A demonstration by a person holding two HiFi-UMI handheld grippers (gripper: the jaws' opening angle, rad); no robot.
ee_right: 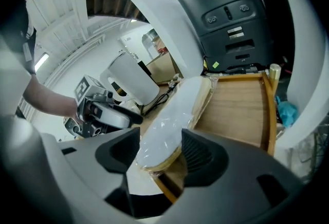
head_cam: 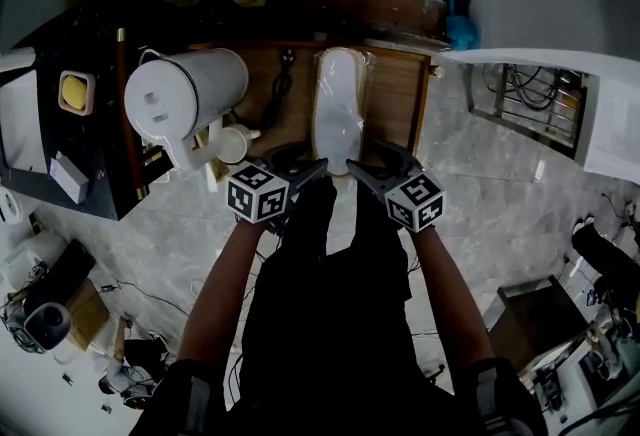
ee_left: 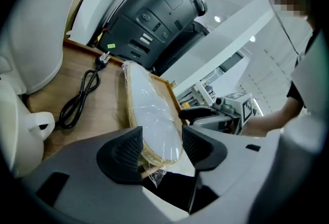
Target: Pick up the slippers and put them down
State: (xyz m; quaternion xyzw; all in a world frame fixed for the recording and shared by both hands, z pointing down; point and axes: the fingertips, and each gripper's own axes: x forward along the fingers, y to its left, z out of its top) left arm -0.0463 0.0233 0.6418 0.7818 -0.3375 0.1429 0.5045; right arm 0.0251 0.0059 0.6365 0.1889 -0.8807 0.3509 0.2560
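Observation:
A pair of white slippers (head_cam: 338, 109) sealed in clear plastic lies lengthwise on a wooden tray (head_cam: 400, 94). Both grippers sit at the pack's near end. My left gripper (head_cam: 305, 164) is open: in the left gripper view the pack's end (ee_left: 154, 120) lies between the spread jaws of my left gripper (ee_left: 162, 148), with a gap at the right pad. My right gripper (head_cam: 370, 162) is open too; in the right gripper view the slippers (ee_right: 169, 125) reach between the jaws of my right gripper (ee_right: 159, 153) ungripped. Each gripper view shows the other gripper alongside.
A large white jug-shaped appliance (head_cam: 185, 99) and a white cup (head_cam: 233, 144) stand left of the slippers. A coiled black cable (head_cam: 283, 84) lies on the tray. A dark grey machine (ee_left: 154, 17) stands behind the tray. Marble floor surrounds it.

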